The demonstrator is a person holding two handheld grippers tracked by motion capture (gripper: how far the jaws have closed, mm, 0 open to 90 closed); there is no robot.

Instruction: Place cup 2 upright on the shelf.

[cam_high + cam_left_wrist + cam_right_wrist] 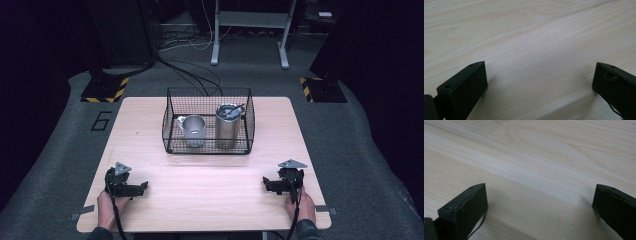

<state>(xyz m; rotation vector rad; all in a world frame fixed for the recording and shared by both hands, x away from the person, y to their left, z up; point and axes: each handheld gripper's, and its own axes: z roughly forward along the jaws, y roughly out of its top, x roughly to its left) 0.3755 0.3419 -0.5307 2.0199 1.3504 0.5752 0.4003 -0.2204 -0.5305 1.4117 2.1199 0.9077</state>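
Observation:
A black wire basket (170,107) stands at the far middle of the wooden table (210,180). Inside it are a short metal mug (194,131) with a handle on the left and a taller steel tumbler (227,125) with a dark lid on the right. My left gripper (142,187) rests at the near left of the table, held by a hand, open and pointing inward. In the left gripper view the left gripper (540,72) has its jaws wide apart over bare wood. My right gripper (266,184) lies at the near right, and in its own view the right gripper (540,193) is open and holds nothing.
Grey carpet surrounds the table. Cables run across the floor behind it towards a white metal frame (250,30). Yellow-and-black striped bases (105,90) stand at the far left and far right. Bare wood lies between the grippers and the basket.

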